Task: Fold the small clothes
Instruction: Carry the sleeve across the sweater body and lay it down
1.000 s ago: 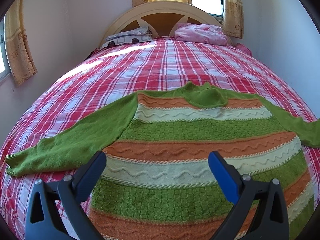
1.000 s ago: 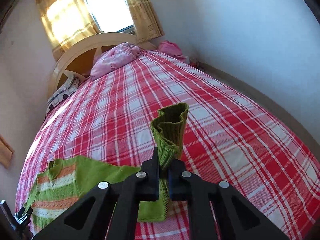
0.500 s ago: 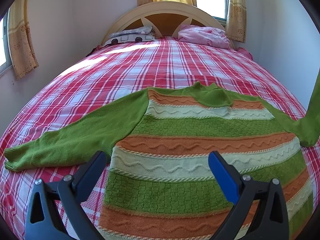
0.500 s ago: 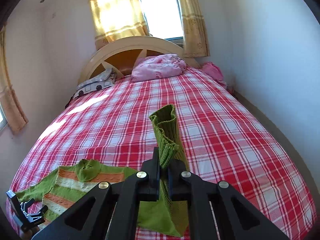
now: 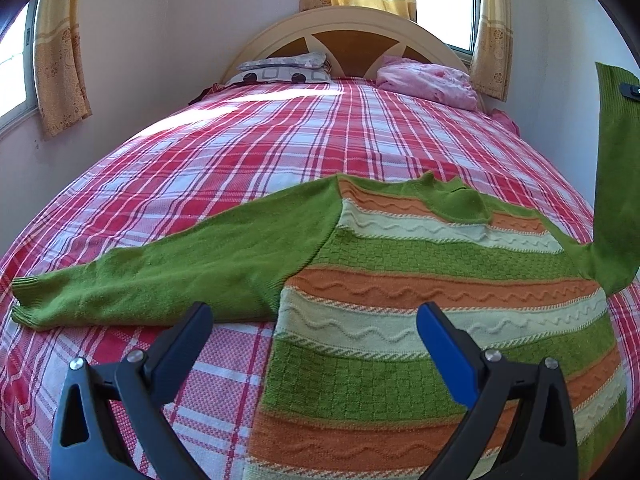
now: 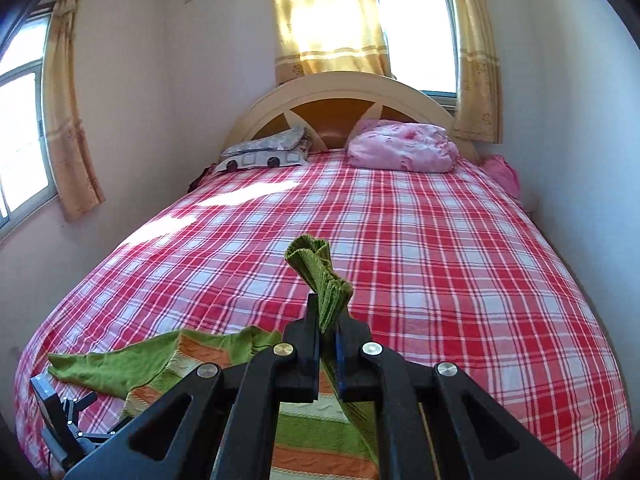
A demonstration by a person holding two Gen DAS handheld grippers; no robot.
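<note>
Sunlit through yellow curtains [image 6: 324,20], the bedroom is mostly bed: a red and white plaid bedspread [image 5: 304,144] runs up to an arched headboard [image 6: 340,96], with a printed pillow [image 6: 264,152] and a pink bundle [image 6: 404,146] at its foot.

Folding has barely begun, as far as I can judge. The striped sweater [image 5: 420,280] lies flat and face up on the near end of the bed, its body not yet folded at all. Starting at the left, its left sleeve [image 5: 168,276] stretches out across the plaid, cuff well beyond the left gripper's [image 5: 314,316] left finger. That gripper hovers with its fingers spread wide and nothing between them; the sweater's side edge lies below the gap, and its right finger [image 5: 444,344] hangs over the pale wavy stripe.

Further right, the right sleeve [image 5: 616,184] rises steeply off the bed from the shoulder. The right gripper [image 6: 328,320] has its fingers pressed tight on that sleeve just below the cuff [image 6: 312,258], which sticks out crumpled past the fingertips. Bringing this sleeve in, then the left one, then the body, all looks to be ahead.

It is a chunky knit, banded in green, orange and cream with raised wavy lines, green sleeves and collar [image 5: 456,200].
</note>
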